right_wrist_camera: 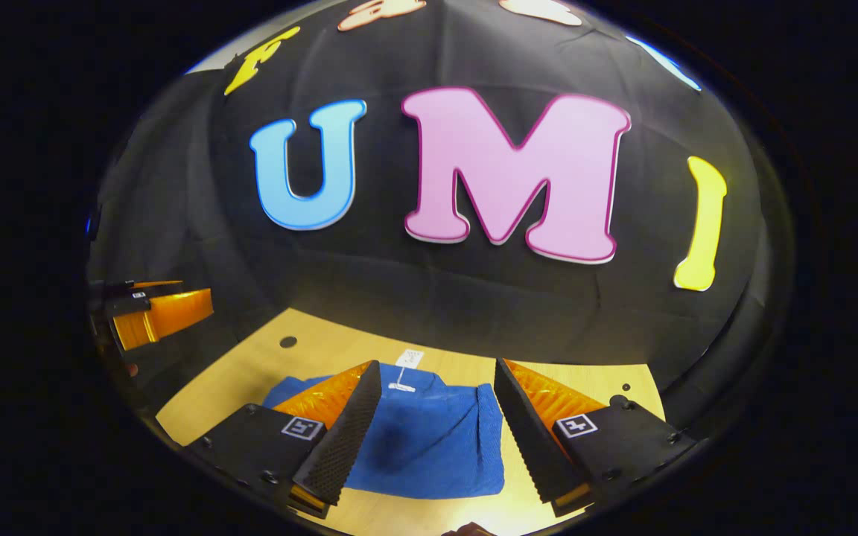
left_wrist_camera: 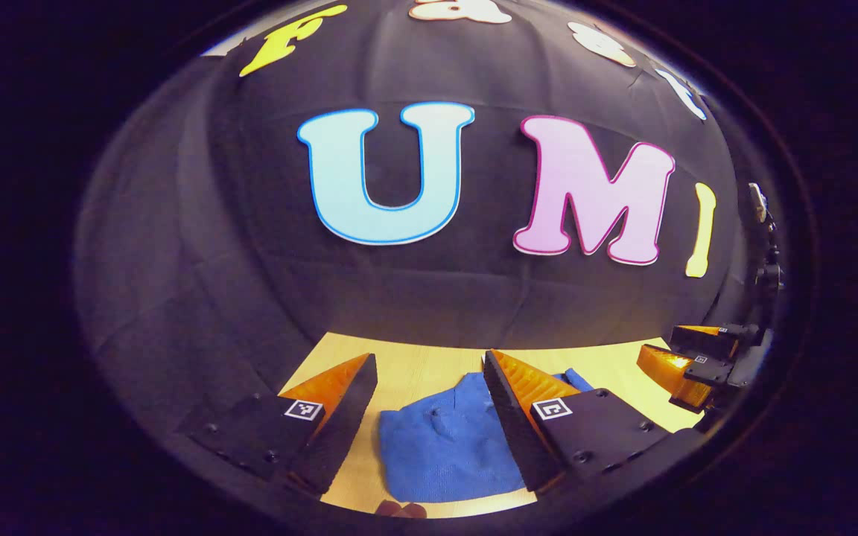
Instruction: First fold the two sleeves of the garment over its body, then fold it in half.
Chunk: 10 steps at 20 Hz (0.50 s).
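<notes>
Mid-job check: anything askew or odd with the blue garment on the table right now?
Nothing alarming. The blue garment lies in a compact bundle on the wooden table, edges slightly uneven, with a white tag sticking out at its far edge. Both grippers, left and right, hover open above it.
</notes>
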Each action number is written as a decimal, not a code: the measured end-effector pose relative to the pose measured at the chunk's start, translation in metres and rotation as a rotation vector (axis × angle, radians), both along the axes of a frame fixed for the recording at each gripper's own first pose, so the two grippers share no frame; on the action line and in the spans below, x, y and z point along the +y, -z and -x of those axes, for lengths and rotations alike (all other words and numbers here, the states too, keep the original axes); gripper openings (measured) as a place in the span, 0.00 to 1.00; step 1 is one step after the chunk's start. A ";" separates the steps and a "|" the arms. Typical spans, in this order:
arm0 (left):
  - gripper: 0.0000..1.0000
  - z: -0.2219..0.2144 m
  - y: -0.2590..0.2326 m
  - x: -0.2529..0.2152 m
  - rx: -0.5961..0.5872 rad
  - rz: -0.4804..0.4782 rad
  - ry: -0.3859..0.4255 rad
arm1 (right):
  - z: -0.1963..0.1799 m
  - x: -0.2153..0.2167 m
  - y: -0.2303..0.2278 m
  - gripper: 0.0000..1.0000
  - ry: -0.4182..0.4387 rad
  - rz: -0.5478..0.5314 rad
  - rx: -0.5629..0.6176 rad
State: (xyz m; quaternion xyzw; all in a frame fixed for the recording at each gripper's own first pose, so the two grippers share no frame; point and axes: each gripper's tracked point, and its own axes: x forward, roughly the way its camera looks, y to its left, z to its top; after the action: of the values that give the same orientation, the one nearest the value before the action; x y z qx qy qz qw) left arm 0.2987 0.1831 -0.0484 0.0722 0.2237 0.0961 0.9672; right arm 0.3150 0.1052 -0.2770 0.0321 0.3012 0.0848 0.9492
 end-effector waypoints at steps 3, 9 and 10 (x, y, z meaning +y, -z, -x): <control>0.84 0.027 -0.028 -0.016 -0.073 -0.003 0.057 | 0.023 0.012 -0.049 0.96 0.004 0.014 -0.103; 0.83 0.082 -0.102 -0.047 -0.316 -0.105 0.158 | 0.083 0.034 -0.130 0.98 0.039 -0.013 -0.257; 0.83 0.095 -0.109 -0.053 -0.348 -0.103 0.174 | 0.091 0.032 -0.143 0.97 0.050 -0.004 -0.288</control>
State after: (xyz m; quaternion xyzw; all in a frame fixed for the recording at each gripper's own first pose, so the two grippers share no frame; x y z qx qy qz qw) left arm 0.2036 0.1303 0.0602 0.1229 0.0406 0.0345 0.9910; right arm 0.2241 0.1374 -0.1344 0.0291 0.1607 0.0654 0.9844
